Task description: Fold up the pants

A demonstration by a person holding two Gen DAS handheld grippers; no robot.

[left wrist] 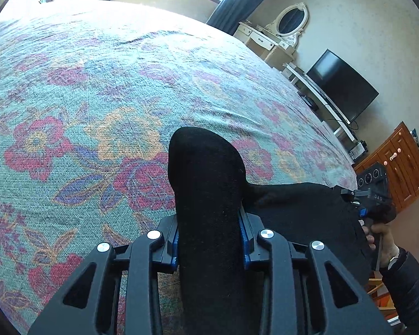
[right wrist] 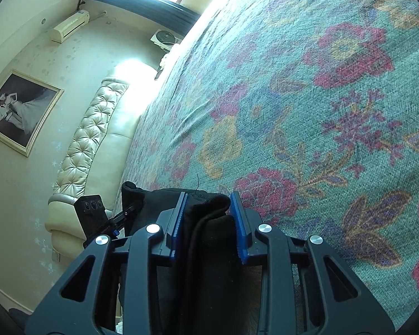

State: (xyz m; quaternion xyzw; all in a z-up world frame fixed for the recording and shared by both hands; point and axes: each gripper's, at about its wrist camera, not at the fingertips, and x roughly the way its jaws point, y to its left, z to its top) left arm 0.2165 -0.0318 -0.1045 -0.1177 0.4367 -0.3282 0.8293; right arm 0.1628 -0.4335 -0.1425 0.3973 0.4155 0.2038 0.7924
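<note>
black pants (left wrist: 209, 195) gripped at both ends over the bed

l gripper (left wrist: 211, 240) is clamped on a thick bunched roll of fabric; r gripper (right wrist: 208, 223) is clenched on a folded edge w/ a seam (blue pads (right wrist: 238, 229) pressed in). pants are held just above the floral bedspread (left wrist: 97, 97), near its edge.

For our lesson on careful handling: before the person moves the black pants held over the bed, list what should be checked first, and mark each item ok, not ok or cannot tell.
1. Left tongs closed on the pants: ok, cloth bulges out between the blue pads.
2. Right tongs gripping the pants: cannot tell; cloth sits between the pads, but a gap shows beside the right one.
3. Both tongs hold the same garment: ok.
4. Bedspread free of other things ahead: ok.
5. Pants hanging evenly, without twists: cannot tell.
</note>
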